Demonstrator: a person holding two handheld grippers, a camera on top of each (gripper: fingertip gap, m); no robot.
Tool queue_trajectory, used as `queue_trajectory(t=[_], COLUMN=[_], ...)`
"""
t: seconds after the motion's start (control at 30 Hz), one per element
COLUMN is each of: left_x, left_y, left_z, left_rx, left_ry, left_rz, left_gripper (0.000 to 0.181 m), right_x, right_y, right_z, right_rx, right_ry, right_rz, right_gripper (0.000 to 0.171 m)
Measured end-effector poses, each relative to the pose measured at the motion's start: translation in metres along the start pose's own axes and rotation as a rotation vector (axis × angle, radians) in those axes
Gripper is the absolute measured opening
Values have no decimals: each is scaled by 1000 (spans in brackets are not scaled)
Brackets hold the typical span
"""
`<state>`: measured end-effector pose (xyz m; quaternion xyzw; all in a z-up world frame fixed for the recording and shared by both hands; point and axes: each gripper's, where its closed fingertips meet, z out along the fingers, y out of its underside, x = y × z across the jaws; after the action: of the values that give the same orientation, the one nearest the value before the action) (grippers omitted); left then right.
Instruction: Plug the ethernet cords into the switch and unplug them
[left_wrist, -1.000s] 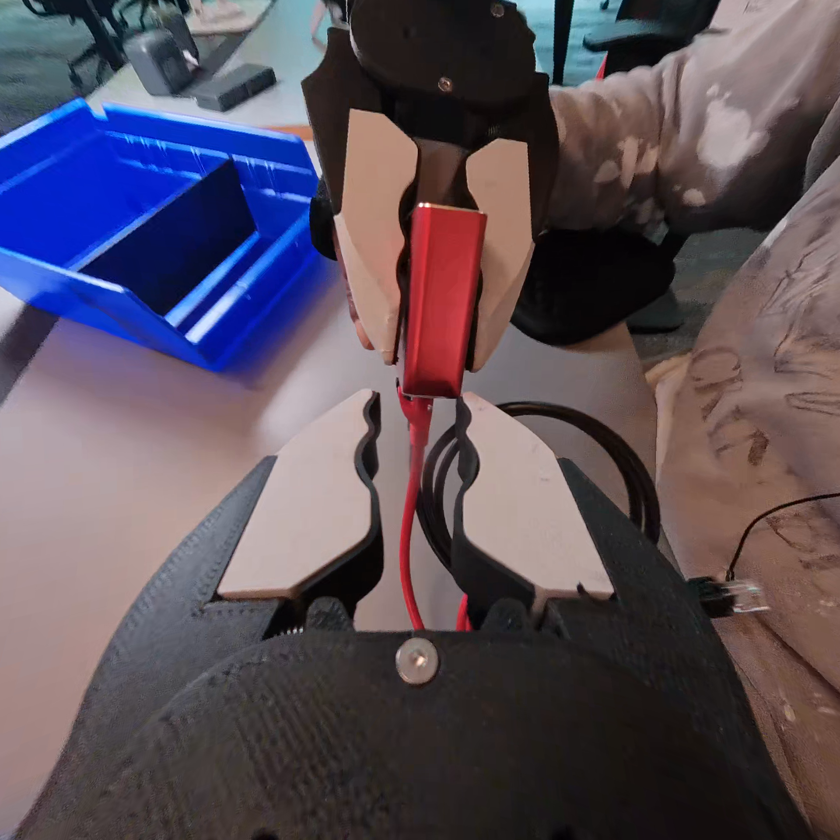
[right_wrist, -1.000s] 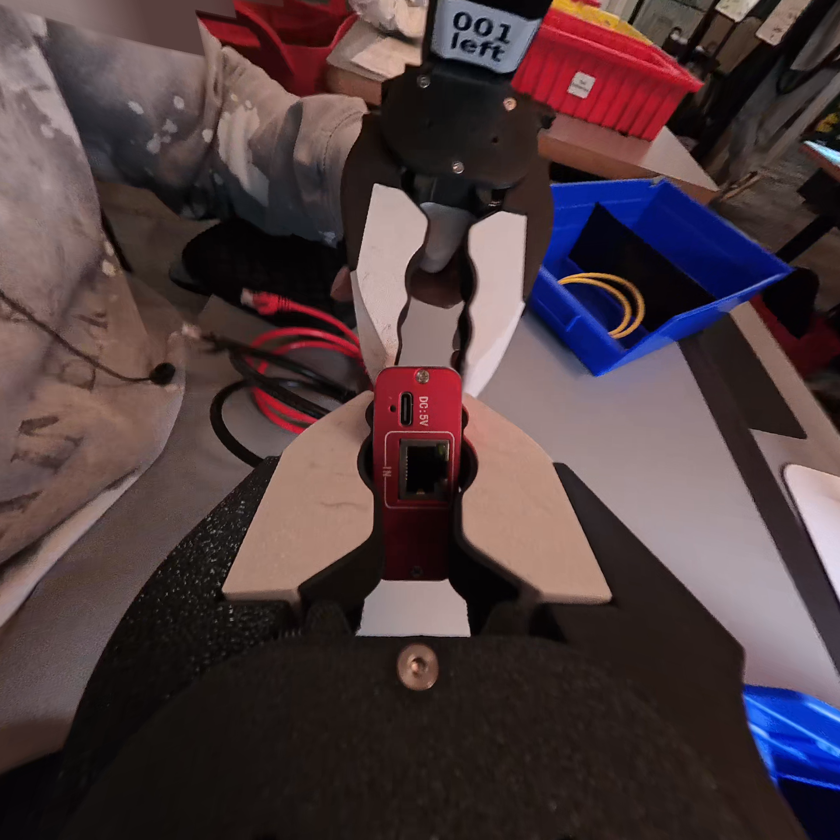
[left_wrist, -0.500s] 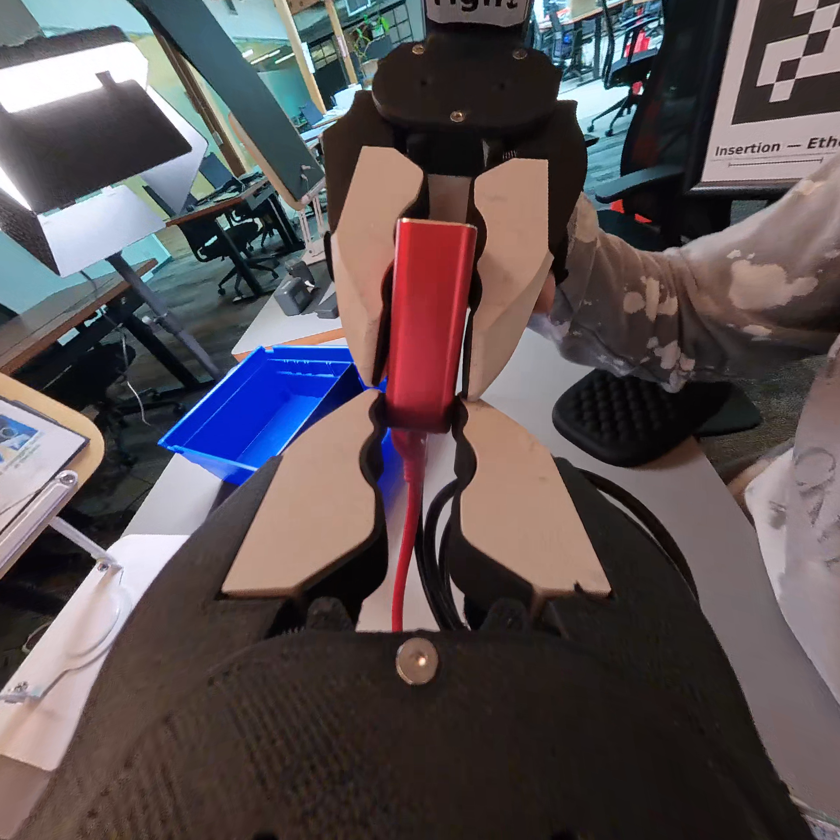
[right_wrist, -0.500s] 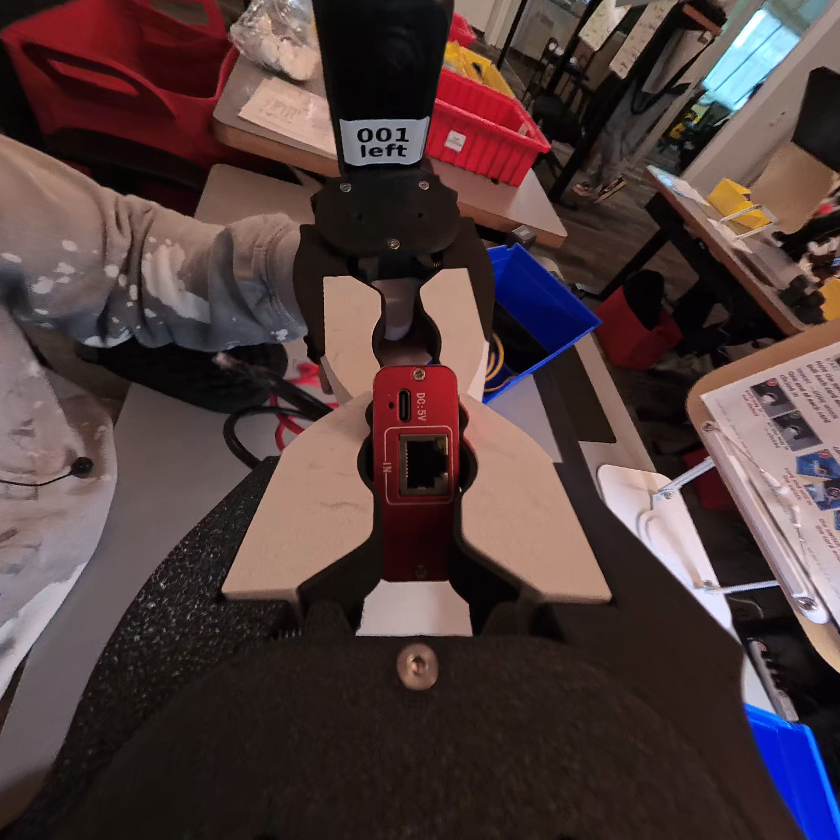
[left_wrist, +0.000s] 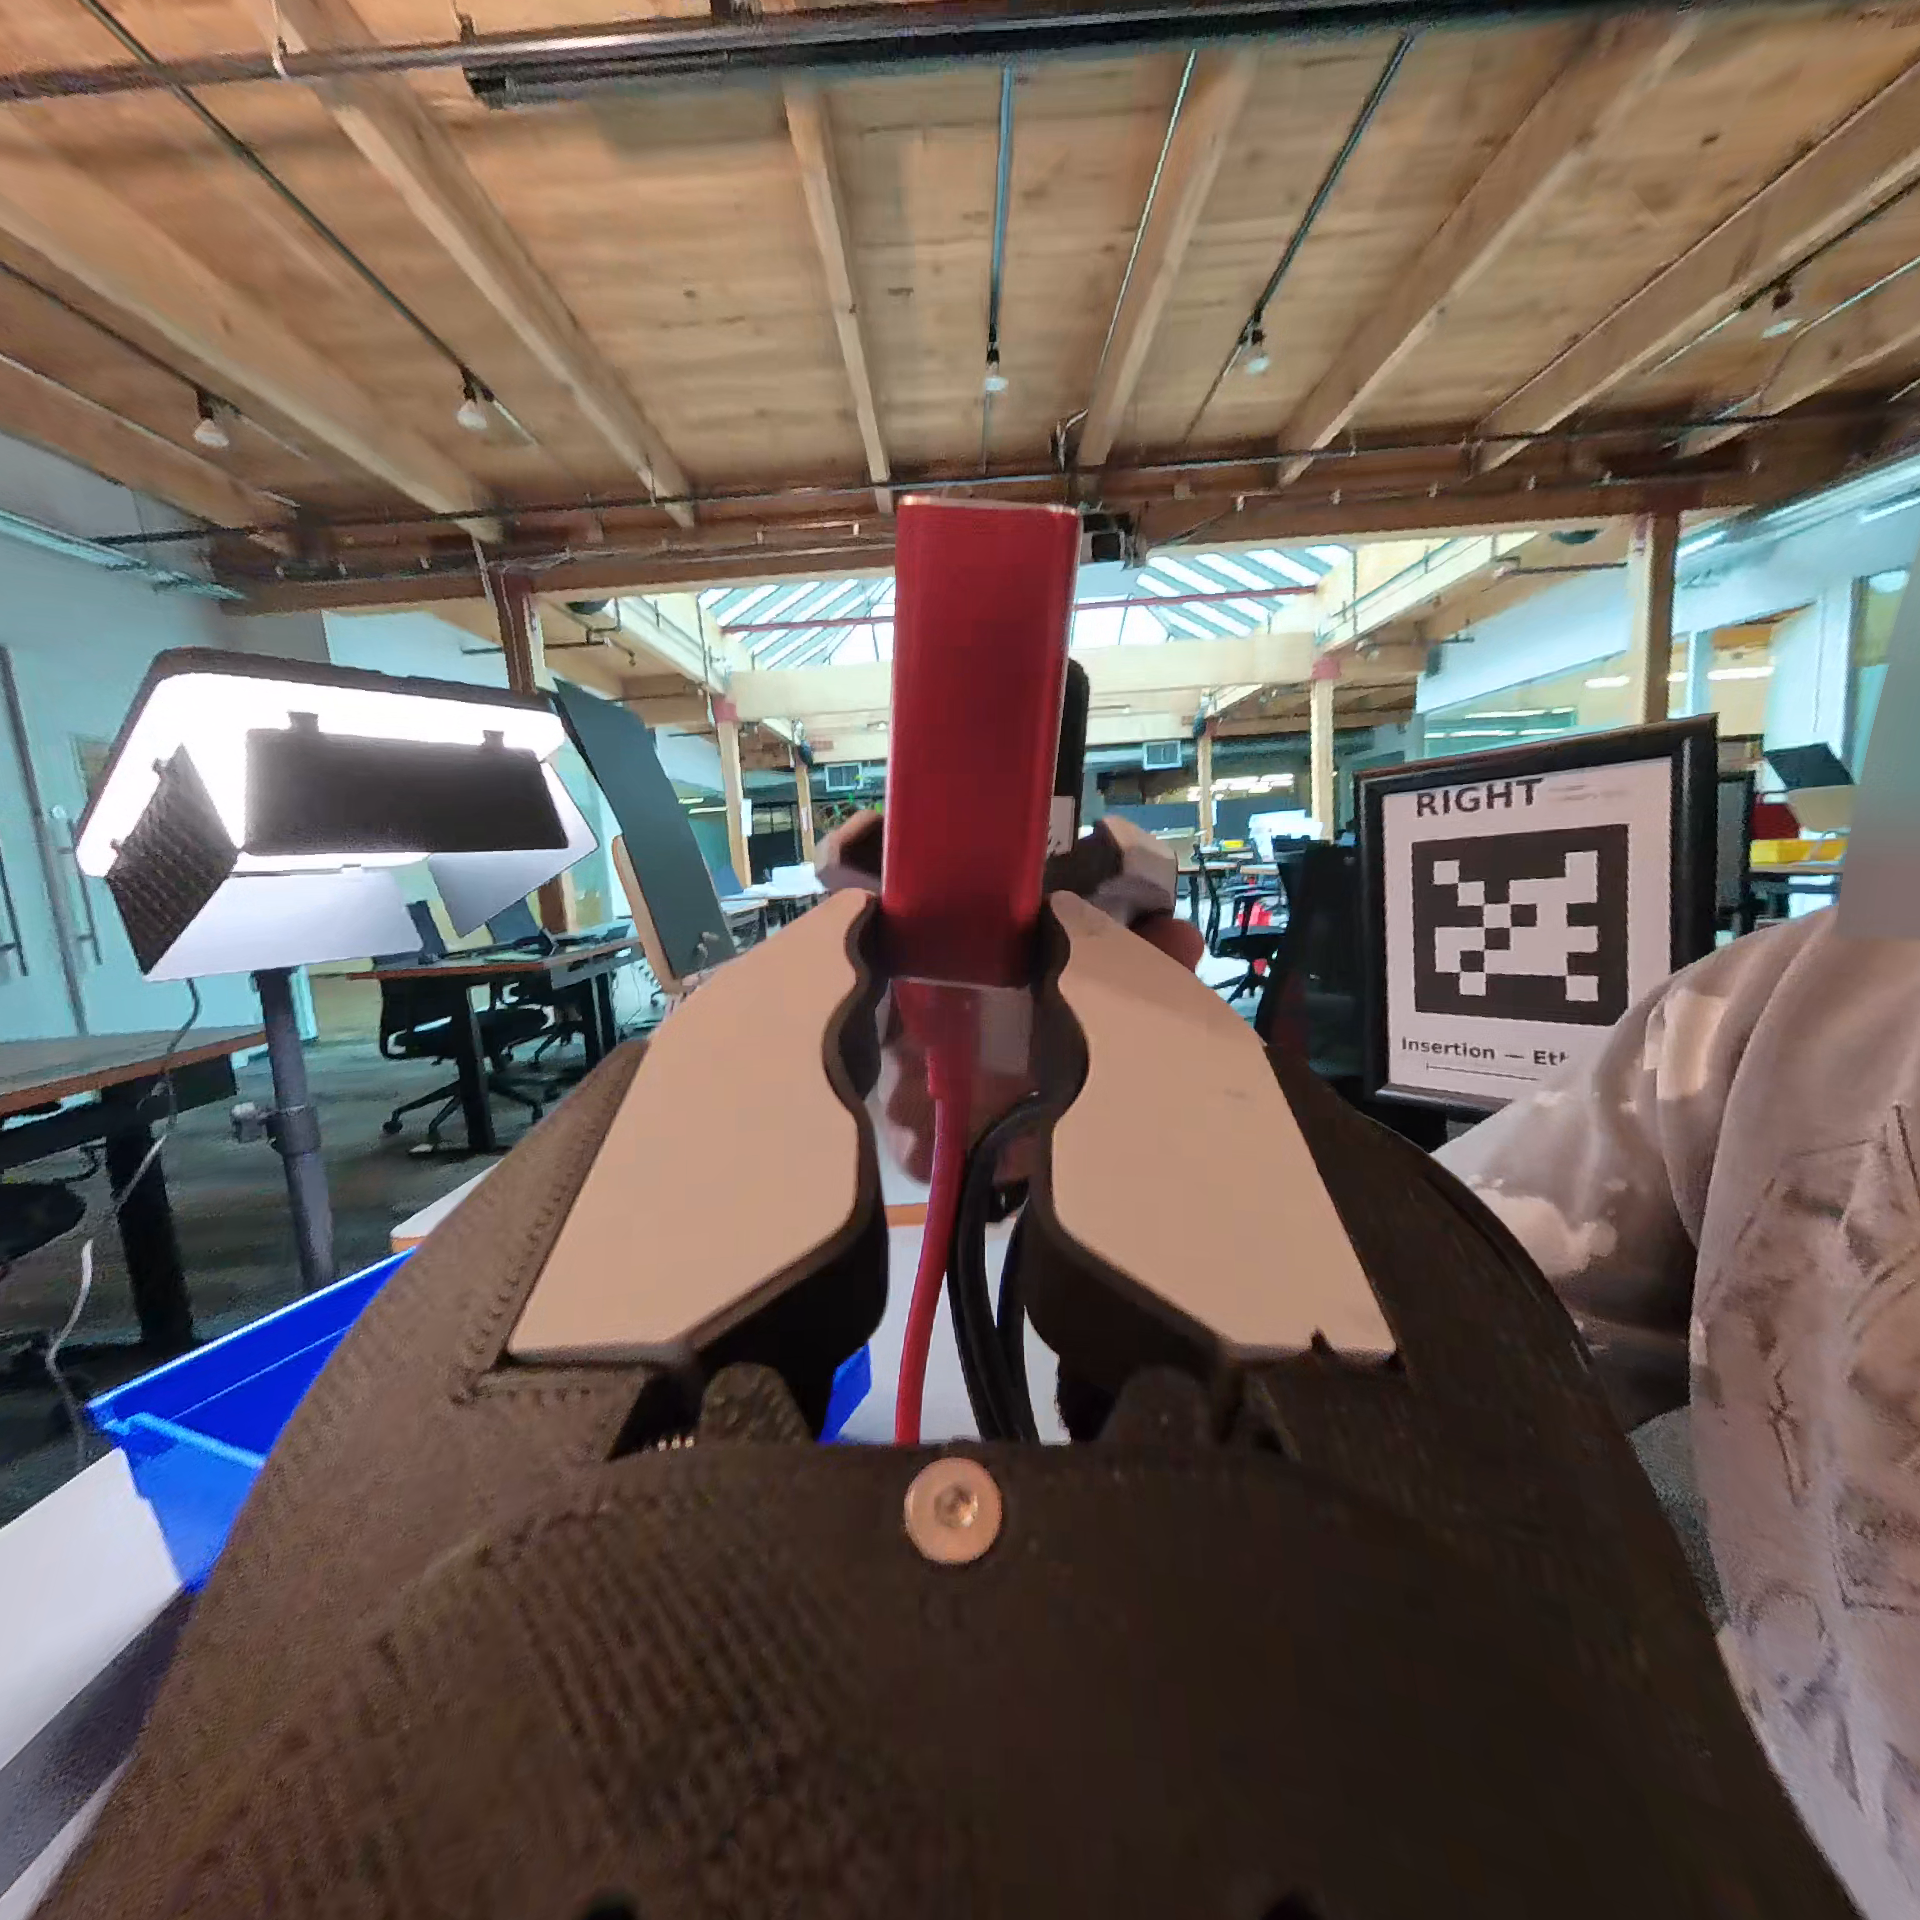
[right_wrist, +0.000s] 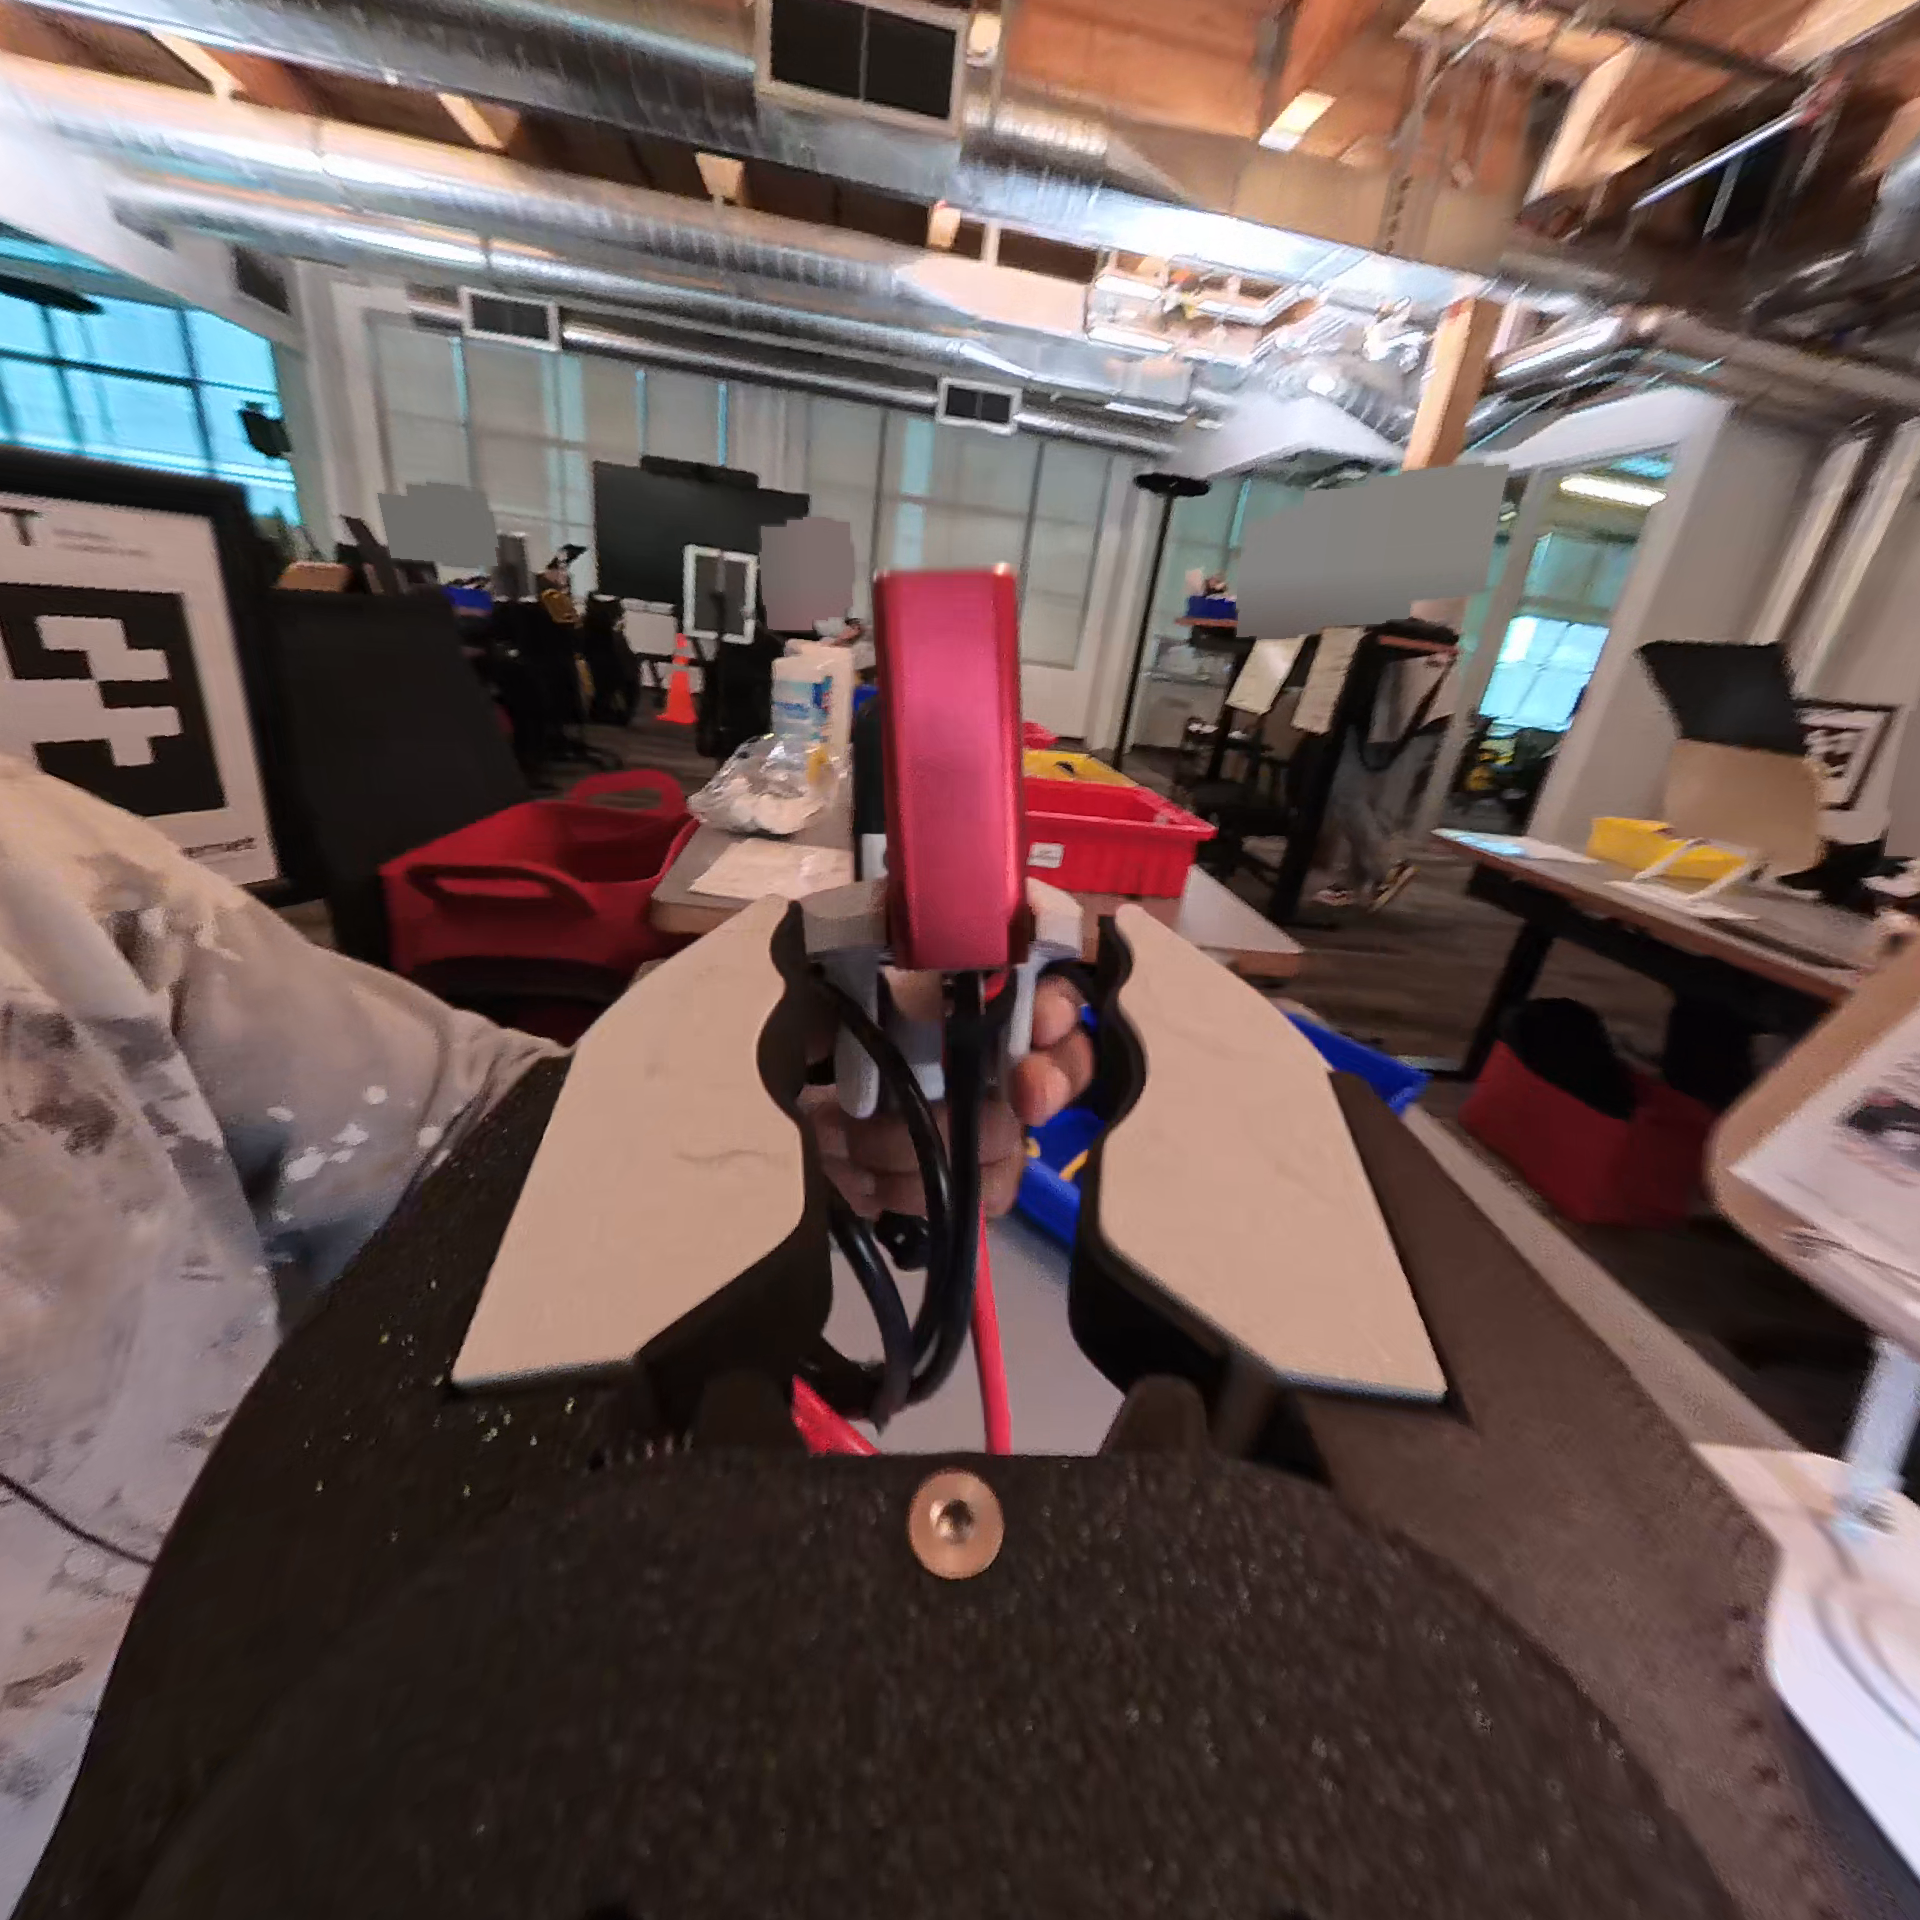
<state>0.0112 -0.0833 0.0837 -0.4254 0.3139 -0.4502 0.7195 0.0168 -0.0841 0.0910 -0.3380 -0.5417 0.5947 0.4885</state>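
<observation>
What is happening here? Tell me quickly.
A person works two handheld grippers. The left gripper is clamped on the lower end of the red switch, holding it upright in the air. A red cord enters its bottom and a black cord hangs alongside. The right gripper is open, gripping nothing.

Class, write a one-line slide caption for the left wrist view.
Left hand-held gripper clamps the red switch upright, red cord plugged in below.
</observation>
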Motion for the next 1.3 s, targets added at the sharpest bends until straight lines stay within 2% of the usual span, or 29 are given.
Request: queue_trajectory(t=[0.03, 0.07, 0.1, 0.23, 0.37, 0.43, 0.53, 0.6, 0.67, 0.7, 0.73, 1.03, 1.2, 1.3], left_x=[4, 7, 8, 7, -2, 0, 4, 3, 7, 8, 8, 10, 3, -6], left_y=[2, 6, 8, 18, -4, -7, 8, 23, 32, 32, 28, 12, -6, -17], left_z=[2, 4, 5, 3, -17, -22, -21, -20, -19, -21, -22, -15, -23, -31], left_rx=[6, 4, 3, -134, -226, -316, -505, -611, -647, -650, -640, -485, -381, -312], left_ry=[16, 30, 36, 45, -17, -68, -126, -155, -126, -116, -108, -53, -39, -51], left_rz=[-4, -4, 1, 10, 52, 159, 290, 336, 305, 264, 229, 12, -71, -112], left_gripper=[28, 28, 28, 28, 40, 44, 50, 52, 48, 45, 33, 29, 28, 28], right_x=[-4, -7, -7, -7, -7, -4, 1, -3, -11, -11, -12, -11, -12, -12], right_y=[5, 6, 5, 9, 10, 16, 33, 45, 53, 53, 51, 23, -7, -16], right_z=[7, 11, 10, 3, -10, -13, -10, -3, 4, 4, 5, 4, -11, -16], right_rx=[-3, 11, 29, -72, -192, -258, -338, -361, -375, -363, -341, -128, 37, 74], right_ry=[-17, -20, -12, 21, 68, 77, 69, 23, -35, -43, -59, -112, -189, -195], right_rz=[4, -22, -61, -200, -322, -290, -167, -63, -17, -6, 15, 158, 231, 234], right_gripper=[48, 28, 25, 25, 26, 26, 26, 26, 26, 26, 26, 26, 47, 56])
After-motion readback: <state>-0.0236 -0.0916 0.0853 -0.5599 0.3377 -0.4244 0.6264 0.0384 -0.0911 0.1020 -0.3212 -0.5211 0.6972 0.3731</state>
